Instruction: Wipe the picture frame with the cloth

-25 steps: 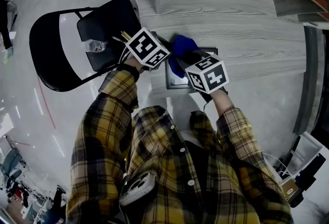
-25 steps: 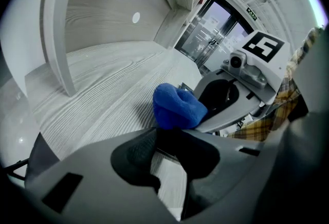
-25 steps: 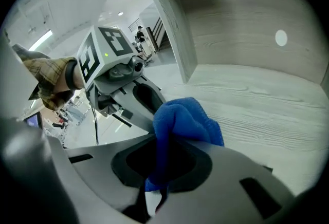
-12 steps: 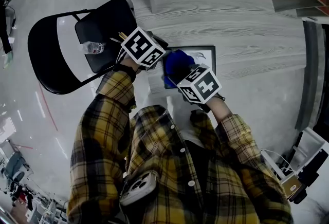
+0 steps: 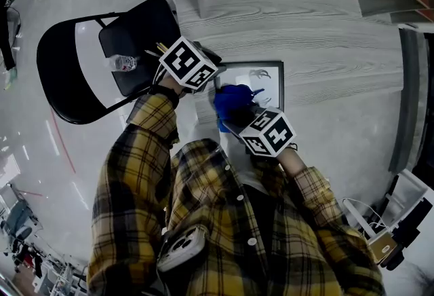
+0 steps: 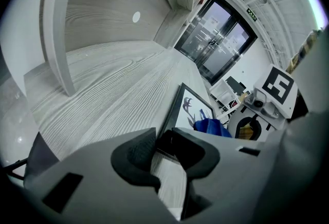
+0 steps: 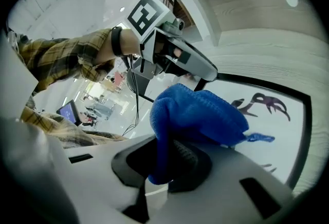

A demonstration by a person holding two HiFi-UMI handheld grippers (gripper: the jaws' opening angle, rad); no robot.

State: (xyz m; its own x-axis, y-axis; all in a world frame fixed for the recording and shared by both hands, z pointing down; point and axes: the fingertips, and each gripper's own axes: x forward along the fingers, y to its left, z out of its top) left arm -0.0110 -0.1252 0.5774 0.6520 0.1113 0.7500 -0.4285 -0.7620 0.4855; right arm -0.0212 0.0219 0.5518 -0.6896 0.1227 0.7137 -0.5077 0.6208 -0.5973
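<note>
Cloth on the frame, a gripper on each.
Head view: the picture frame (image 5: 270, 77) lay flat on the grey wooden table (image 5: 325, 30), with the blue cloth (image 5: 234, 103) over its near left part. Left gripper view: the left gripper (image 6: 163, 148) pinched the frame's corner, jaws narrow. Right gripper view: the right gripper (image 7: 162, 159) clamped the cloth, which rested on the picture.

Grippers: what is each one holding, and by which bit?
Right gripper: the blue cloth, by a bunched fold. Left gripper: the picture frame, at its near corner.
</note>
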